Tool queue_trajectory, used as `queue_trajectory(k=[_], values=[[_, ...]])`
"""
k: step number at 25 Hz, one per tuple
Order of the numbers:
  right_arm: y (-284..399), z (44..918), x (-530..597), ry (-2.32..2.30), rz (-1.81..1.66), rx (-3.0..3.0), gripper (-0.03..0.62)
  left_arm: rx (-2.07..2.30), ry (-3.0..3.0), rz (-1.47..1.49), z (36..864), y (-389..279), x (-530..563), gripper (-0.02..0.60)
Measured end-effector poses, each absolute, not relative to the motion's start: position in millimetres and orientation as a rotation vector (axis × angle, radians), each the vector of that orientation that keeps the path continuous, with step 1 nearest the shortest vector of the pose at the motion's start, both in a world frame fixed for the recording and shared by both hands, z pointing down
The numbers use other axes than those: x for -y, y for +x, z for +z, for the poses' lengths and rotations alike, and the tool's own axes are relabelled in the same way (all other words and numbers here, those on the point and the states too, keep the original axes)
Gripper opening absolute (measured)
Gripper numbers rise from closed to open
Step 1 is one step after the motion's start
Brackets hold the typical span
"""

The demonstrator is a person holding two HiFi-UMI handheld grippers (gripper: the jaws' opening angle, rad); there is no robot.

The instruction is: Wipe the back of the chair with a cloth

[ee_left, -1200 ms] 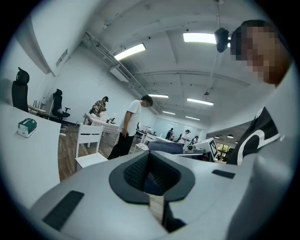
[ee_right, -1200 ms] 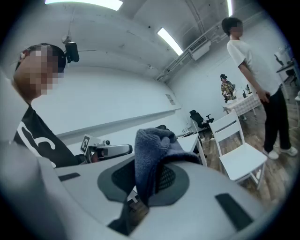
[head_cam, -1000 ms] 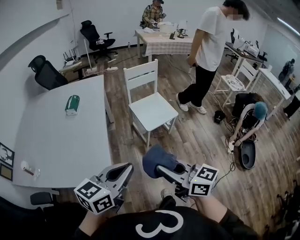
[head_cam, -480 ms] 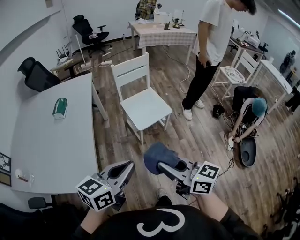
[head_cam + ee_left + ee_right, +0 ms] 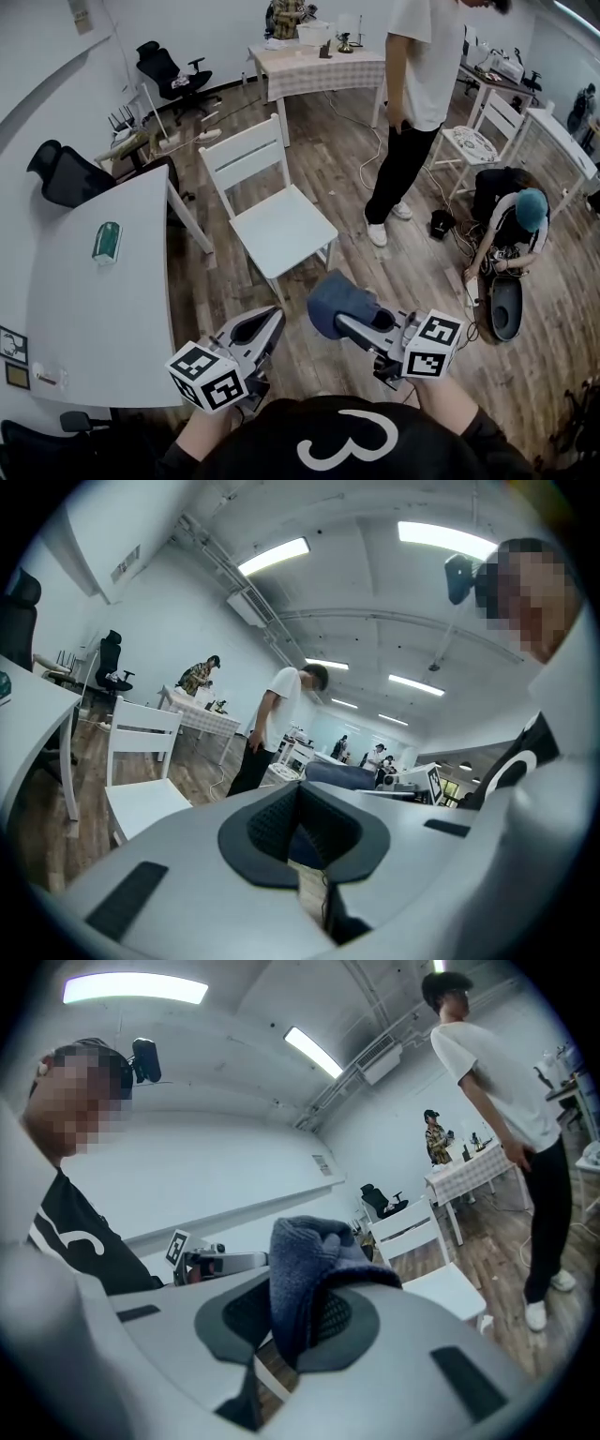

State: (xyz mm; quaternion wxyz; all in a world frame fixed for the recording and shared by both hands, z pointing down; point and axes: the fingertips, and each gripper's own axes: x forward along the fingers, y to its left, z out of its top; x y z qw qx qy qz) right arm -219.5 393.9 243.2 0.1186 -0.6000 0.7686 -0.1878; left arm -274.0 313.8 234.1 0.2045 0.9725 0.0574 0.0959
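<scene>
Currently the right gripper point(image 5: 358, 324) is clenching the blue cloth point(image 5: 330, 300); the left gripper point(image 5: 265, 325) is hovering closed, empty.

Shirt point(image 5: 262, 445): black, with a big white "3" on the front.
Head camera point(image 5: 143, 1059): small, dark.
Left gripper point(image 5: 265, 325): pale grey shell, dark ribbed pads point(image 5: 272, 822), cube point(image 5: 208, 377) of black-and-white square markers.
Right gripper point(image 5: 349, 322): same grey shell, same marker cube.
</scene>
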Motion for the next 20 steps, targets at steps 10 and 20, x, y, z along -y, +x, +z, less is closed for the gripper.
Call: queue_trajectory(k=[10, 20], values=[[-150.9, 269.6, -349.3, -1.794, -0.613, -2.173, 0.052, -0.159, 2.648, 0.3, 259.8, -205.0, -256.5, 0.014], [-39.2, 290.0, -207.3, -1.789, -0.717, -2.164, 0.052, -0.116, 2.625, 0.34, 282.4, -94.3, -112.0, 0.014]])
